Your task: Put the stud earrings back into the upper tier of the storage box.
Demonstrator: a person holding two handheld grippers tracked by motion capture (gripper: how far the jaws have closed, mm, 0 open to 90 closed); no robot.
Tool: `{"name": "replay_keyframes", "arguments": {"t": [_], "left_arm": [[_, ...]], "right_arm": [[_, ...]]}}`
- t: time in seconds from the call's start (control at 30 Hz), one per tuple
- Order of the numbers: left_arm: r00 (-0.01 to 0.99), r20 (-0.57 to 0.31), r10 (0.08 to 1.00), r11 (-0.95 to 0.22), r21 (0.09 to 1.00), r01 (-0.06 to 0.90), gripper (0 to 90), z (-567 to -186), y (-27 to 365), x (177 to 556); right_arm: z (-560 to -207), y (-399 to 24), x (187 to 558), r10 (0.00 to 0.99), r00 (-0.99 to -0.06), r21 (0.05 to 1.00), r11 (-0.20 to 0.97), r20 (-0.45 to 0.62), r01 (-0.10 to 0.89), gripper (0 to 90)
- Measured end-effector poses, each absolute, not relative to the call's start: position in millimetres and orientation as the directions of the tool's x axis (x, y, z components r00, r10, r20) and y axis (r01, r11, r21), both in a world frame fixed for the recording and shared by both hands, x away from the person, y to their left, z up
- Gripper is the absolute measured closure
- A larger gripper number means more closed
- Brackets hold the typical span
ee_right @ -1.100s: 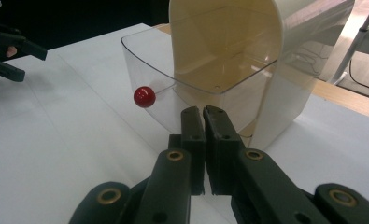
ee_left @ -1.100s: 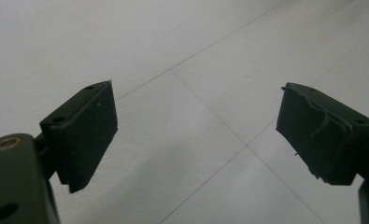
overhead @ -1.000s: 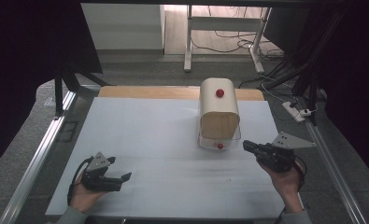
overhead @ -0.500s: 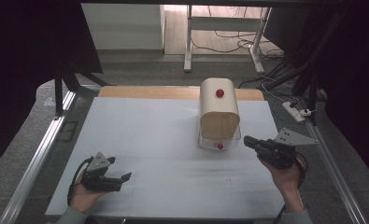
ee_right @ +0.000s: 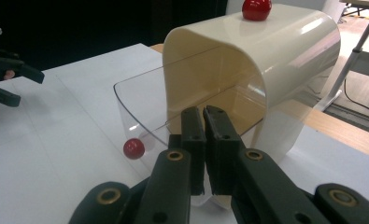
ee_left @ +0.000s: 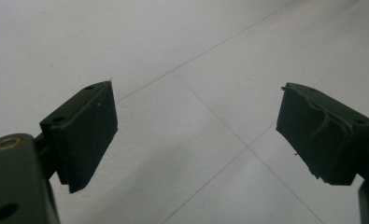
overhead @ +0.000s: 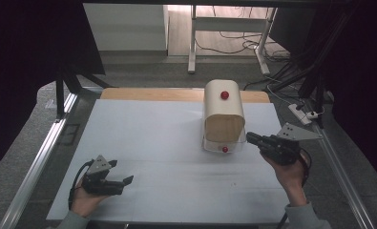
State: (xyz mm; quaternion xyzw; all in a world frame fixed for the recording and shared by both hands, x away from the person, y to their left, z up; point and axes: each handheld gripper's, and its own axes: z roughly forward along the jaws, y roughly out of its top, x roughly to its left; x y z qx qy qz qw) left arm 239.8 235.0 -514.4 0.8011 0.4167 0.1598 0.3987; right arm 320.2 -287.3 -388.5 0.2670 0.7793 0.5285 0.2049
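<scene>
A cream domed box [overhead: 223, 114] with a red knob [overhead: 225, 95] on top stands right of the table's middle. Its clear front flap [overhead: 210, 142] carries a small red knob [overhead: 225, 149]. My right gripper [overhead: 249, 138] is shut, its tips right beside the flap's right edge. In the right gripper view the closed jaws [ee_right: 203, 112] point at the clear flap [ee_right: 145, 102] and its red knob [ee_right: 133, 148], with nothing visible between the pads. My left gripper [overhead: 125, 184] rests open at the near left, and its pads [ee_left: 86, 130] stand wide apart over bare white table.
The white table top [overhead: 152, 138] has a wooden strip [overhead: 148, 94] along its far edge. A metal rail [overhead: 38, 162] runs down the left side. A power strip [overhead: 303, 110] and cables lie off the table's right. My left gripper [ee_right: 9, 79] appears far left in the right gripper view.
The right gripper has crept a little farther up the table toward the box's clear flap. The left gripper has stayed where it was.
</scene>
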Motion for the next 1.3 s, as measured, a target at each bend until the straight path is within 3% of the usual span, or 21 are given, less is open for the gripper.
{"name": "replay_keyframes", "arguments": {"t": [1.2,1.3], "left_arm": [[0.601,-0.075,0.796,-0.337,0.77,0.542,12.3,-515,235,239],[0.6,-0.076,0.796,-0.336,0.77,0.543,12.3,-516,235,239]], "right_arm": [[-384,-239,366,0.623,-0.78,0.891,0.388,-0.063,0.238,85.5],[-384,-238,366,0.621,-0.781,0.89,0.392,-0.071,0.231,79.6]]}}
